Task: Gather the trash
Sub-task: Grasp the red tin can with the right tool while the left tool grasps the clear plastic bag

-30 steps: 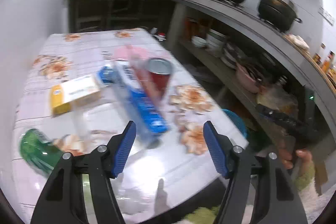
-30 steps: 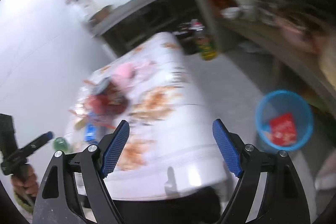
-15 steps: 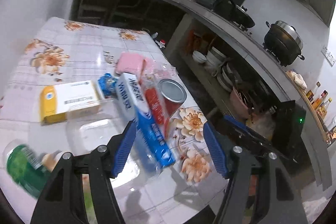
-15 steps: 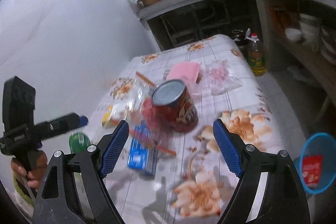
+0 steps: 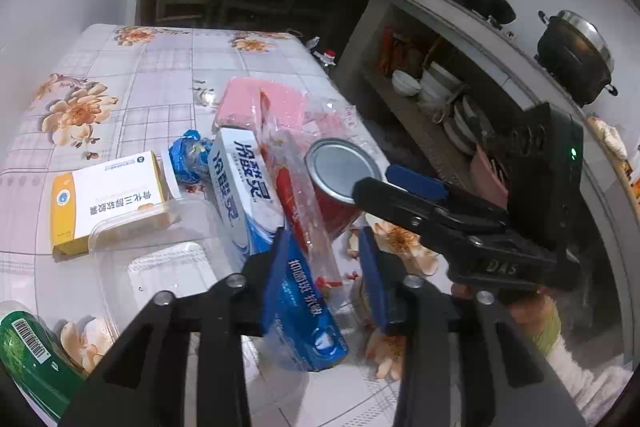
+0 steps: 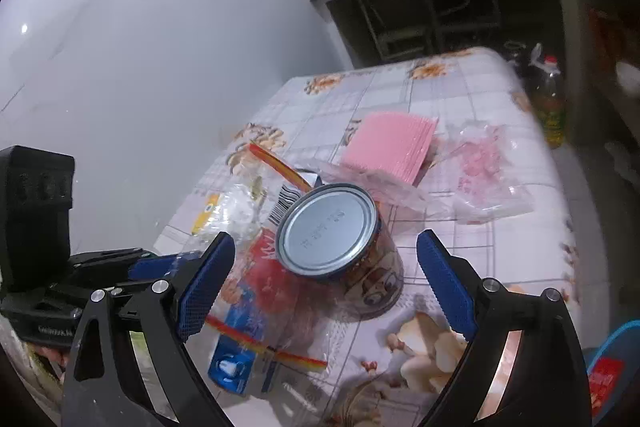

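The left gripper (image 5: pixel 324 273) reaches over the pile of trash on the table (image 5: pixel 160 75), its jaws closing around the near end of a blue and white toothpaste box (image 5: pixel 256 223) and the clear bag (image 5: pixel 308 211) with a red strip lying on it; both are between the pads, which do not visibly press yet. The box carries large Chinese characters on its white part and smaller white ones on the blue end, above a tooth picture.

Left of it lies a yellow and white carton (image 5: pixel 108 199) with a round blue logo and a line of Chinese print. A clear plastic tray (image 5: pixel 160 267) overlaps its near edge. A crumpled blue wrapper (image 5: pixel 188 157) sits between carton and box. A green bottle (image 5: pixel 28 351) with a barcode lies at the near left corner.

The red can (image 6: pixel 340 247) stands tilted beside the box, silver end up, faint stamped digits on it that cannot be read, cartoon faces on its side. The right gripper (image 6: pixel 324 283) hangs just before it, jaws opening wide, the can framed between them and untouched.

Behind the can lie a pink pad (image 6: pixel 388 143) and a crumpled pink-printed bag (image 6: pixel 484 171). A blue bin (image 6: pixel 616 367) holding something red stands on the floor at the right.
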### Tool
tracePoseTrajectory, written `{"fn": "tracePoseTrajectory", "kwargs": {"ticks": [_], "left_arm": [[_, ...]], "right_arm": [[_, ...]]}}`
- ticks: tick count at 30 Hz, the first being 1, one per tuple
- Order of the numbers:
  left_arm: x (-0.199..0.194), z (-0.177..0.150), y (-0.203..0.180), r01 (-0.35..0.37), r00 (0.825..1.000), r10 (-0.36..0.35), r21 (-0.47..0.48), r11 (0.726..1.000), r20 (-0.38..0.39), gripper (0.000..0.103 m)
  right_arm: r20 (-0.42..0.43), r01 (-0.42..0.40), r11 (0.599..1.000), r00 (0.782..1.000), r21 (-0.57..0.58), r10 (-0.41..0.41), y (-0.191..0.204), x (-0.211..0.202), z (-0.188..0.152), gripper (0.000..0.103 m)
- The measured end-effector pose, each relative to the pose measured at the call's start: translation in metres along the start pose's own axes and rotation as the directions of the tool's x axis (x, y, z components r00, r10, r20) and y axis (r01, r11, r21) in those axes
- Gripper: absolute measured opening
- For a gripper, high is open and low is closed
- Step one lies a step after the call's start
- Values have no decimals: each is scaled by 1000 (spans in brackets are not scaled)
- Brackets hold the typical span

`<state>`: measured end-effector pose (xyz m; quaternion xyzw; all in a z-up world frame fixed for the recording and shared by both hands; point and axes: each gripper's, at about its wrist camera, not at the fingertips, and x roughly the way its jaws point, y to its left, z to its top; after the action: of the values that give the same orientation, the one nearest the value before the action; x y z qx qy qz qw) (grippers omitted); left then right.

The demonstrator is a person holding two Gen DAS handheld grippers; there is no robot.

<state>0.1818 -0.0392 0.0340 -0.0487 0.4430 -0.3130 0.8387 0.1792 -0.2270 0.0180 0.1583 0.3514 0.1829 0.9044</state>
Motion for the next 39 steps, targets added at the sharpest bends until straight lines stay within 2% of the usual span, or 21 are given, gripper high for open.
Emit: {"fn": "tracePoseTrajectory", "kwargs": {"ticks": [6, 9, 12, 17, 25, 31, 39], "left_arm": [[7, -2, 3, -15, 1000, 15, -1, 1000, -17, 16], [7, -3, 5, -18, 1000, 17, -12, 1000, -14, 13], [6, -3, 5, -23, 1000, 22, -12, 1000, -5, 11], [4, -3, 3, -37, 999, 37, -7, 999, 13, 9], [0, -4, 0, -53, 998, 52, 4, 999, 45, 7], [-10, -3, -5, -59, 995, 58, 16, 998, 87, 7], [-30, -4, -23, -56, 991, 49, 53, 997, 128, 6]], "right_arm": [[-26, -1, 1000, 1000, -8, 0, -1, 19, -1, 88], [-27, 2, 1000, 1000, -5, -3, -3, 25, 0, 88], [-26, 2, 1000, 1000, -9, -3, -4, 26, 1, 86], [-32, 7, 1000, 999, -17, -7, -4, 26, 2, 71], [-11, 27, 999, 1000, -41, -28, -2, 24, 0, 69], [35, 11, 1000, 999, -4, -11, -7, 6, 0, 69], [139, -5, 998, 990, 56, -3, -16, -44, 0, 69]]}}
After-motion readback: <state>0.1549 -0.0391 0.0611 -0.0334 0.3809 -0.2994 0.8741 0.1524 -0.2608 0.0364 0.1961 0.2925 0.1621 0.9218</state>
